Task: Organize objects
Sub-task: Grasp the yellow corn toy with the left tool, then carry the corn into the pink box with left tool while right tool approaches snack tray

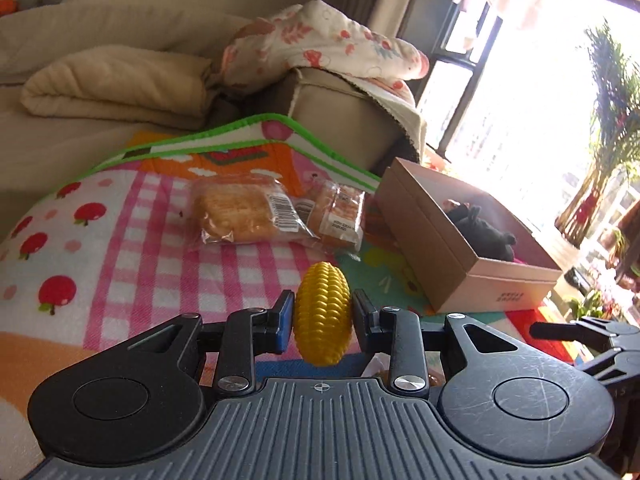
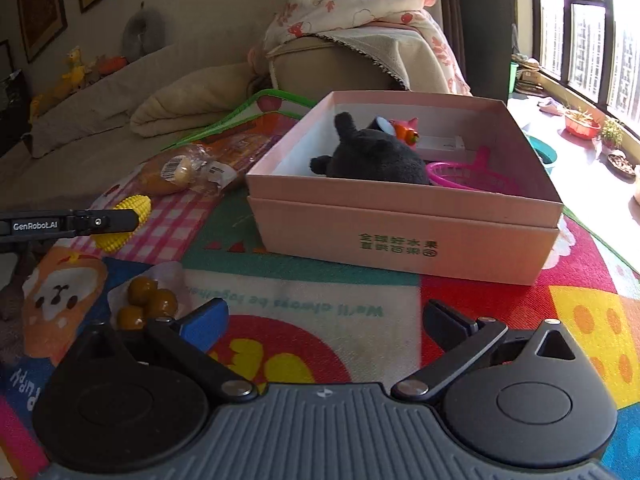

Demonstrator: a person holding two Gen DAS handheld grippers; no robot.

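Note:
My left gripper [image 1: 323, 318] is shut on a yellow toy corn cob [image 1: 323, 312], held just above the colourful play mat [image 1: 140, 220]. The corn [image 2: 124, 220] also shows at the left of the right wrist view, behind the left gripper's finger [image 2: 100, 222]. My right gripper [image 2: 324, 320] is open and empty above the mat, in front of a pink cardboard box [image 2: 400, 240]. The box [image 1: 460, 264] holds a black plush toy [image 2: 376, 156], a pink scoop [image 2: 464, 176] and a small orange toy [image 2: 404, 128]. A bag of brown balls [image 2: 146, 306] lies by my right gripper's left finger.
Two wrapped bread packs [image 1: 240, 212] lie on the mat beyond the corn. A sofa armrest with a floral blanket [image 2: 360, 20] stands behind the box. A folded beige blanket [image 1: 116, 88] lies on the sofa. Potted plants [image 2: 580, 124] line the window sill at right.

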